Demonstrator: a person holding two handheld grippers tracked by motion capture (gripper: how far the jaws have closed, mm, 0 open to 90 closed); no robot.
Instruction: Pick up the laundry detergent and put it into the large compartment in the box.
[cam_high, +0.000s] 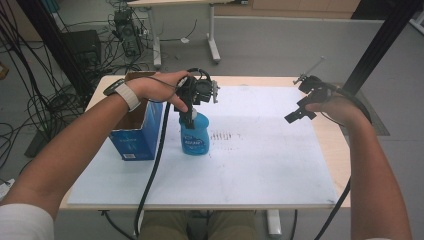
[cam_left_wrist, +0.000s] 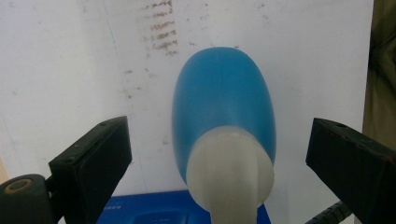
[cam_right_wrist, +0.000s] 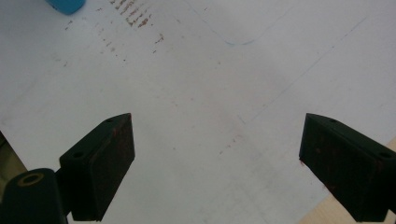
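High view first: at the far left of the surface (cam_high: 327, 145) I see an open blue carton (cam_high: 136, 131), its top flaps up; my left forearm crosses above it and I cannot tell what lies inside. Just right of the carton, close but apart from it, stands the blue bottle (cam_high: 194, 135), upright on the white sheet (cam_high: 260, 165) that covers most of the surface. My left gripper (cam_high: 189, 112) hangs directly over the bottle's top. In the left gripper view its jaws stand wide, one on each side of the bottle's whitish neck (cam_left_wrist: 231, 172), with clear gaps on both sides and no contact; the blue body (cam_left_wrist: 223, 93) shows beyond the neck. What the bottle holds I cannot tell.

Right of the bottle there is a patch of brown smudges (cam_high: 224, 135) on the sheet, then a broad bare stretch running to the sheet's right and near edges, open room for moving.

At the far right my right gripper (cam_high: 300, 112) hovers above the sheet's far right part, well apart from the bottle. In the right gripper view its jaws are wide and hold nothing, with bare sheet below and a strip of wooden edge at the near right corner.
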